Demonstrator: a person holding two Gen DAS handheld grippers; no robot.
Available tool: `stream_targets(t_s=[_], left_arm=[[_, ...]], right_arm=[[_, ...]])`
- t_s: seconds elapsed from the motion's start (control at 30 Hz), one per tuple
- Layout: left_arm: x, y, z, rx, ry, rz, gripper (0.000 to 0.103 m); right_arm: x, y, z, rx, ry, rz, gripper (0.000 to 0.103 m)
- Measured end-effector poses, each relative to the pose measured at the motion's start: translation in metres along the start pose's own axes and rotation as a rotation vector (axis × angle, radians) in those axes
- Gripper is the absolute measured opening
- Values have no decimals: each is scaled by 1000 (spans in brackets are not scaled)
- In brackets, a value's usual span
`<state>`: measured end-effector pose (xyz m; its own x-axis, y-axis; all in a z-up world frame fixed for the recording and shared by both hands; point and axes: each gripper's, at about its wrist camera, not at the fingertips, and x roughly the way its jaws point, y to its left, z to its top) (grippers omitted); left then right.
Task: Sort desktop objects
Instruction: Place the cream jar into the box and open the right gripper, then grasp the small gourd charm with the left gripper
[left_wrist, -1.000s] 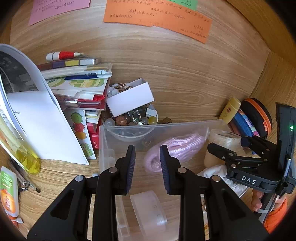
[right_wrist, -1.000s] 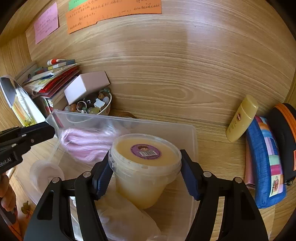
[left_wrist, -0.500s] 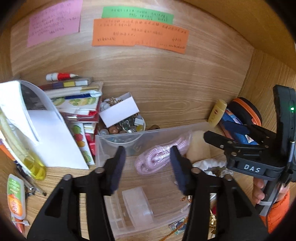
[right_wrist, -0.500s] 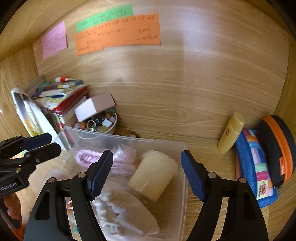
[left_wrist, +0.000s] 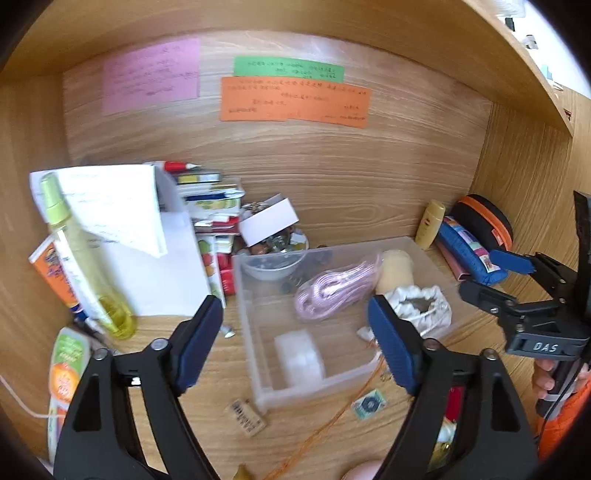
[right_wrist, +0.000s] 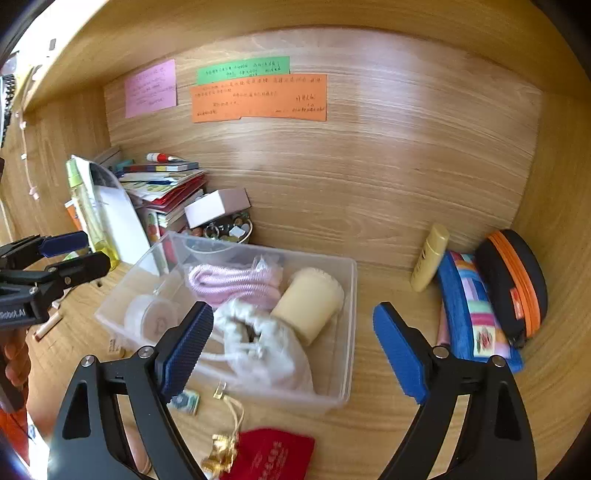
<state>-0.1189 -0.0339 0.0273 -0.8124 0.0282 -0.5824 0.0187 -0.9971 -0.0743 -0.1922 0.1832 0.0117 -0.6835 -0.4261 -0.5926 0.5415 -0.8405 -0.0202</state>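
Observation:
A clear plastic bin (left_wrist: 255, 373) (right_wrist: 347, 325) sits on the wooden desk. In it lie a cream tub (right_wrist: 308, 306) on its side, a pink rope coil (left_wrist: 332, 291) (right_wrist: 232, 282), a white drawstring bag (right_wrist: 266, 343) and a round clear tape case (left_wrist: 299, 356). My left gripper (left_wrist: 295, 343) is open and empty, above the bin's near-left part. My right gripper (right_wrist: 293, 349) is open and empty, held back above the bin's near side; it also shows in the left wrist view (left_wrist: 495, 273).
A stack of books and papers (right_wrist: 162, 188), a bowl of trinkets under a white box (right_wrist: 221, 218), a spray bottle (left_wrist: 85, 266), a yellow bottle (right_wrist: 428, 258), a blue pouch (right_wrist: 476, 314) and a black-orange case (right_wrist: 517, 280) stand around. A red pouch (right_wrist: 269, 454) lies in front.
My right gripper let go of the cream tub, which now lies in the bin. Both grippers opened wide and drew back from the bin.

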Motion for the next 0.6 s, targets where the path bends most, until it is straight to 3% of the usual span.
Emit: stream_targets(t_s=[0.33,0.6], left_arm=[[-25,21,-36,-8,31,43,85],[-24,38,-72,-22,111,64,85]], right_arm=[[-25,2,-29,8,9,-29,88],[-17,-1,-58,54,92,-16,88]])
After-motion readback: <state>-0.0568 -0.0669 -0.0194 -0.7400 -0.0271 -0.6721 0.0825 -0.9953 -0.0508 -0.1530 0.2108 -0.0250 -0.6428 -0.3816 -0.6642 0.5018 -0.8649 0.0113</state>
